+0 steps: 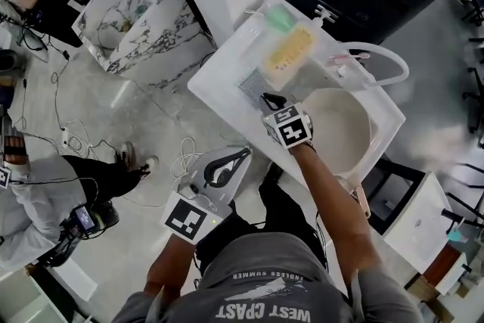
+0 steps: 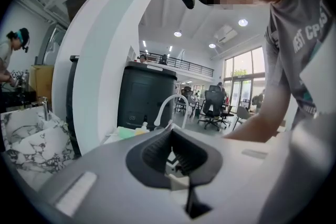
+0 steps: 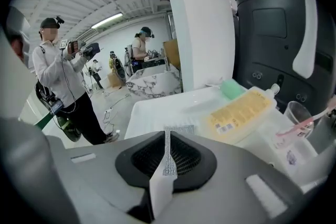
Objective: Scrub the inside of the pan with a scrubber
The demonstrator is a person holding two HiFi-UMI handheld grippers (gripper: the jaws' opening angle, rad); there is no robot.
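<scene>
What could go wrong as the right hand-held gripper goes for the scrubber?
1. The scrubber lies flat on the counter, and the right hand-held gripper shows only a narrow jaw gap; it may shove the scrubber rather than pinch it.
2. The yellow bottle lies right beside the scrubber; a sweep could knock it.

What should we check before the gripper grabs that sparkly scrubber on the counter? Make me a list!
1. The scrubber lies flat and uncovered on the counter: ok.
2. The right gripper has its tips at the scrubber's near edge: ok.
3. The right gripper's jaws are apart: ok, though only by a narrow slit.
4. The scrubber is gripped: not ok, it lies loose ahead of the jaws.
5. The pan sits in the sink with its inside bare: ok.
6. The left gripper is empty and off the counter: ok.
</scene>
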